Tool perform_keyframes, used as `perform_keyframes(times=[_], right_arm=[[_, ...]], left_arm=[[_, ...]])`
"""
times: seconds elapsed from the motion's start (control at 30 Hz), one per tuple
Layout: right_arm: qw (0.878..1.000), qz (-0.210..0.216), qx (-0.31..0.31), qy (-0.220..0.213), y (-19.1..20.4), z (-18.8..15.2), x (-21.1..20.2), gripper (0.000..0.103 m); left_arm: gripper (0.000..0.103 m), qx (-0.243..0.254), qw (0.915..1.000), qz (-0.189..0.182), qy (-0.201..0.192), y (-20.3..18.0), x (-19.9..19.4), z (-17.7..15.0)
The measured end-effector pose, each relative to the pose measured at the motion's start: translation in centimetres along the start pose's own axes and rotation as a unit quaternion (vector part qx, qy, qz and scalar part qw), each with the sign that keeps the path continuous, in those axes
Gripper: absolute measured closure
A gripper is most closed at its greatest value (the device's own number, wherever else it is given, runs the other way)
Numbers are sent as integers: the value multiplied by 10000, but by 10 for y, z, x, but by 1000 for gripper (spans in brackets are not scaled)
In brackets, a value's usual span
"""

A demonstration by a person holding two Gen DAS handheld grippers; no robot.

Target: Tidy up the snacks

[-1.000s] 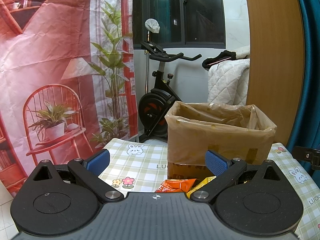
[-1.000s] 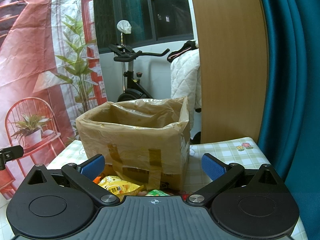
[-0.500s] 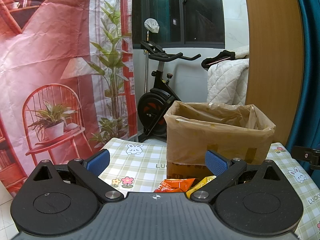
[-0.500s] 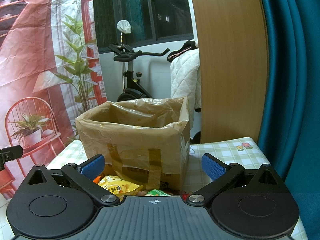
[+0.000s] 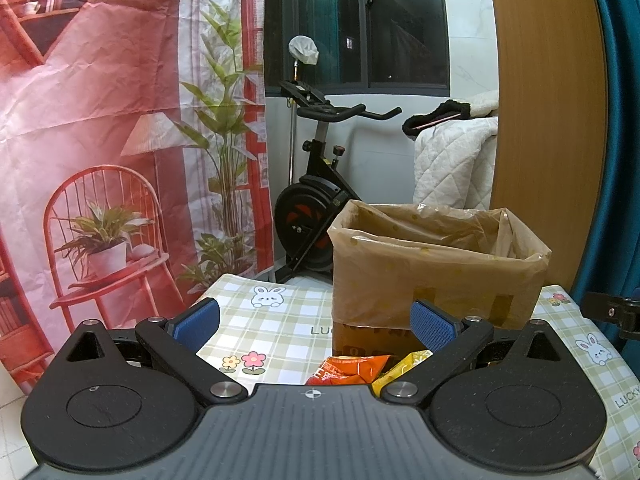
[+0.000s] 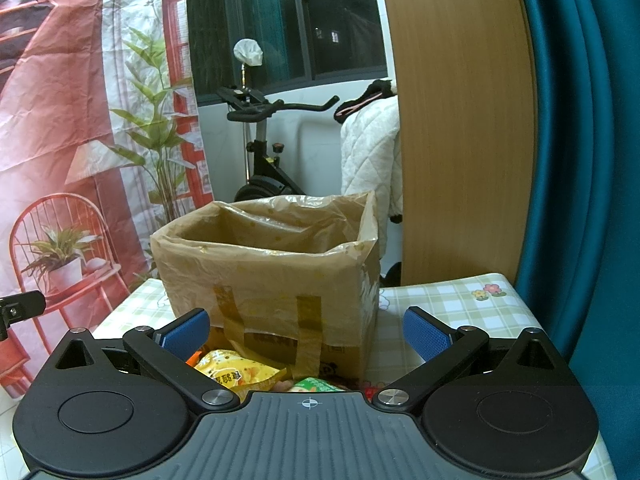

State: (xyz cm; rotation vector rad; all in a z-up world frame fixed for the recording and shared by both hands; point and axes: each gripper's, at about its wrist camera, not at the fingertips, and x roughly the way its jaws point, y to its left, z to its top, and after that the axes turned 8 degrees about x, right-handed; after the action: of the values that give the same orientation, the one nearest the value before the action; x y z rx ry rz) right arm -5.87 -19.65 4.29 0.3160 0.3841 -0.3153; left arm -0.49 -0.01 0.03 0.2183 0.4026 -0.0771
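Blue pads spread wide on the left hand-held gripper point(image 5: 315, 320), nothing between them; the right hand-held gripper point(image 6: 306, 330) gapes just as wide and holds nothing either. Both hover low over the desk point(image 5: 276, 320) with its checked bunny cloth. Just past the left one lie an orange snack packet point(image 5: 352, 368) and a yellow snack packet point(image 6: 236, 372), with a green packet point(image 6: 316, 385) beside, all at the foot of the bag-lined cardboard box point(image 6: 272, 280). Behind stands an exercise bike point(image 5: 316, 200).
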Motion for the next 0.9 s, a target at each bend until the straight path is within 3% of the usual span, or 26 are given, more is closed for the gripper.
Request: perform_keyframes(times=[0.3, 0.47, 0.57, 0.9], right_arm=[[9999, 110, 23, -95, -2, -5, 2, 0], [9995, 211, -73, -235, 0, -12, 3, 0], [9989, 224, -219, -356, 3, -20, 5, 0], [9990, 287, -315, -93, 9, -51, 30, 0]], left_arm=[[1, -49, 9999, -106, -101, 4, 3, -3], [1, -523, 9968, -532, -300, 16, 13, -18], [1, -873, 9930, -771, -210, 24, 23, -27], [1, -409, 9981, -432, 131, 22, 46, -51]])
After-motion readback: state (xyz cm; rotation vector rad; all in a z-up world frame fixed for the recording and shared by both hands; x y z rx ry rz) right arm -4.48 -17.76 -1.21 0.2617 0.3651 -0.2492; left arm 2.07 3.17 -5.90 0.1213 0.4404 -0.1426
